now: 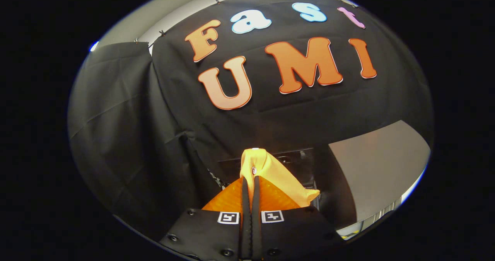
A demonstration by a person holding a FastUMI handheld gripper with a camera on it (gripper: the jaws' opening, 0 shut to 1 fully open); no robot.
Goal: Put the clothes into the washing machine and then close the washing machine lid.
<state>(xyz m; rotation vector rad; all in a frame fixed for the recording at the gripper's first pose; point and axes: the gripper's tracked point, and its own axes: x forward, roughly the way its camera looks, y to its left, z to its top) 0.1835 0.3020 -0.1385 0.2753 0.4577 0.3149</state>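
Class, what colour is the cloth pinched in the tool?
Yellow. The cloth shows best in the gripper view, pinched between the tool's closed fingers.

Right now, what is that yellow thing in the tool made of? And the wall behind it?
The yellow garment, pinched in the shut tool, looks like soft matte fabric: it folds and droops. The black wall seems to be thin cloth too, hanging in creases.

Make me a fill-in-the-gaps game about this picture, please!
1. The tool is pinching a ____ cloth.
2. The tool's two fingers are pressed ____ on it.
3. The cloth hangs in front of a ____ curtain wall.

Missing words: yellow; shut; black
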